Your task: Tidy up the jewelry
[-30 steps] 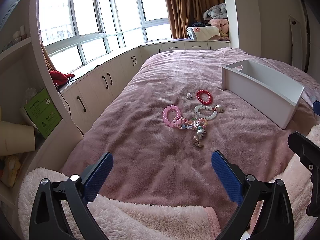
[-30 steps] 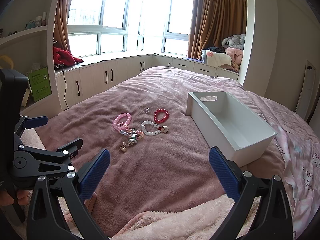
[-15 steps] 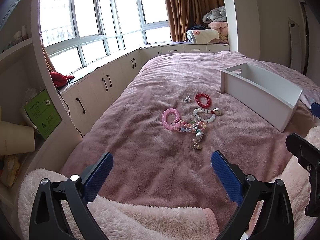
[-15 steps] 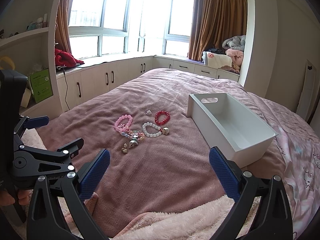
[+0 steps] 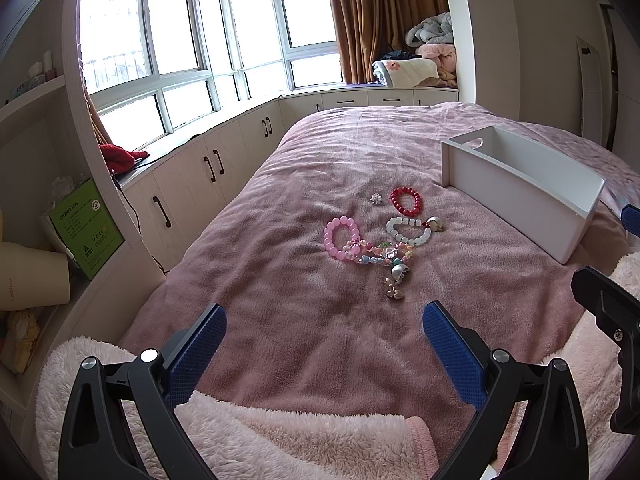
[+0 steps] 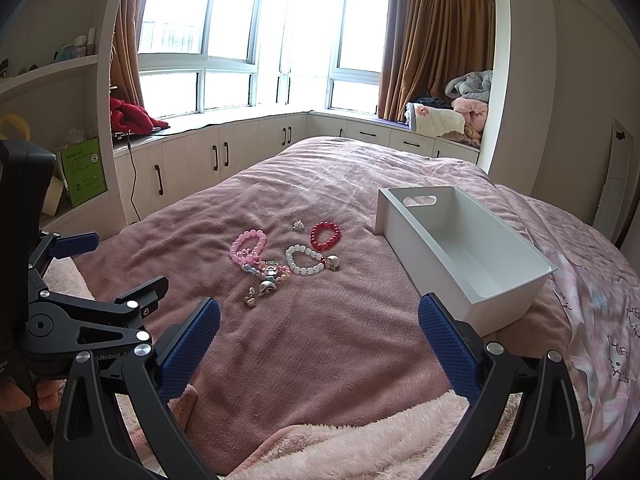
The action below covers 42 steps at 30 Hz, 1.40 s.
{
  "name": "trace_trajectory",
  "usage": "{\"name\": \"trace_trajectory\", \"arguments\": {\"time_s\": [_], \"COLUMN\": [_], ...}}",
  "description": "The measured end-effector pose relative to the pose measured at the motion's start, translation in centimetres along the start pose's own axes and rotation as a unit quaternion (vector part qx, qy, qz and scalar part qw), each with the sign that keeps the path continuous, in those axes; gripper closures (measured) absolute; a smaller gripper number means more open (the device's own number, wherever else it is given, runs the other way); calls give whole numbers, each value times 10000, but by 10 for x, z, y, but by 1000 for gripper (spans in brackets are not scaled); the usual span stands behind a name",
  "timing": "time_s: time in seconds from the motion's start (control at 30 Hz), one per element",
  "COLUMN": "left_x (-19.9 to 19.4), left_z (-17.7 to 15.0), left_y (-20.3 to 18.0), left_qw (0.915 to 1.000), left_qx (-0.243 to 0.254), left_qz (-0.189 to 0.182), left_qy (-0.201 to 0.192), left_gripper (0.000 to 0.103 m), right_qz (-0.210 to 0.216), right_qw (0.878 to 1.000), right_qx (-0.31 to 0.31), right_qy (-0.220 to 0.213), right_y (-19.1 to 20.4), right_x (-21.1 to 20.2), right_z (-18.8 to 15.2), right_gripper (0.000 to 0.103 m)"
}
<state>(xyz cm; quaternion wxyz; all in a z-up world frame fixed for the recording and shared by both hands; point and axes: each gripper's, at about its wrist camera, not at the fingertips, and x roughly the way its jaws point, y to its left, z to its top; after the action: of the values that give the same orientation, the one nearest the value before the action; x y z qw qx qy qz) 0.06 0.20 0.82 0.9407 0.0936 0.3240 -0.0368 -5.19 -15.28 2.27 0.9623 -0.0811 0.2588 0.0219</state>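
While both tools are hovering low over the near end of the bed (image 5: 280, 208), the left hand-held gripper (image 5: 324, 344) is sitting w/ its blue pads spread wide, nothing between them, and the right hand-held gripper (image 6: 318, 334) is likewise gaping apart and gripping nothing. Jewelry is lying in a loose cluster mid-bed on the mauve blanket, well ahead of both tools: a pink bead bracelet (image 5: 340, 238), a red bead bracelet (image 5: 406, 201), a white bead bracelet (image 5: 408, 232) w/ a metal charm at its right end, a multicolor bead strand (image 5: 376, 254) touching the pink one, a silver charm (image 5: 399, 271) just below it, a small gold heart piece (image 5: 394, 293) nearest the tools, and a tiny sparkly brooch (image 5: 375, 199) just beside the red one. A white bin (image 6: 460, 248) (open-topped, handle slot in its far wall) is resting on the bed near the cluster, to its right, not touching it. A fluffy pink throw (image 6: 360, 440) is bunching up under both tools at the bed's near edge.
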Motion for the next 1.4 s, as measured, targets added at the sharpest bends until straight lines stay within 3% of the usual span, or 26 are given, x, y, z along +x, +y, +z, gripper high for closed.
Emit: {"name": "trace_trajectory", "arguments": {"time_s": [0.37, 0.57, 0.77, 0.87, 0.97, 1.2, 1.4], "left_x": [9, 42, 80, 105, 128, 179, 217], "left_z": [10, 24, 48, 60, 67, 80, 83], "left_y": [3, 12, 23, 23, 19, 17, 29], "left_qw": [9993, 9964, 9917, 9902, 9907, 9872, 9846], "left_qx": [-281, -549, -807, -703, -324, -3, -325], "left_qz": [-237, -306, -428, -310, 64, 70, -253], "left_qy": [115, 573, 902, 1170, 1316, 1593, 1699], "left_gripper": [4, 4, 4, 4, 4, 4, 4], "right_qz": [352, 419, 323, 303, 356, 425, 505], "right_qw": [9984, 9971, 9982, 9974, 9953, 9890, 9832], "right_qx": [427, 549, 194, 145, 250, 244, -57], "right_qy": [121, 304, 472, 645, 863, 1393, 1753], "right_y": [-13, -17, -11, -15, -26, -37, -30], "right_x": [13, 44, 82, 104, 127, 186, 234], "right_z": [10, 20, 34, 42, 47, 52, 49], "right_gripper": [5, 5, 5, 5, 6, 21, 32]}}
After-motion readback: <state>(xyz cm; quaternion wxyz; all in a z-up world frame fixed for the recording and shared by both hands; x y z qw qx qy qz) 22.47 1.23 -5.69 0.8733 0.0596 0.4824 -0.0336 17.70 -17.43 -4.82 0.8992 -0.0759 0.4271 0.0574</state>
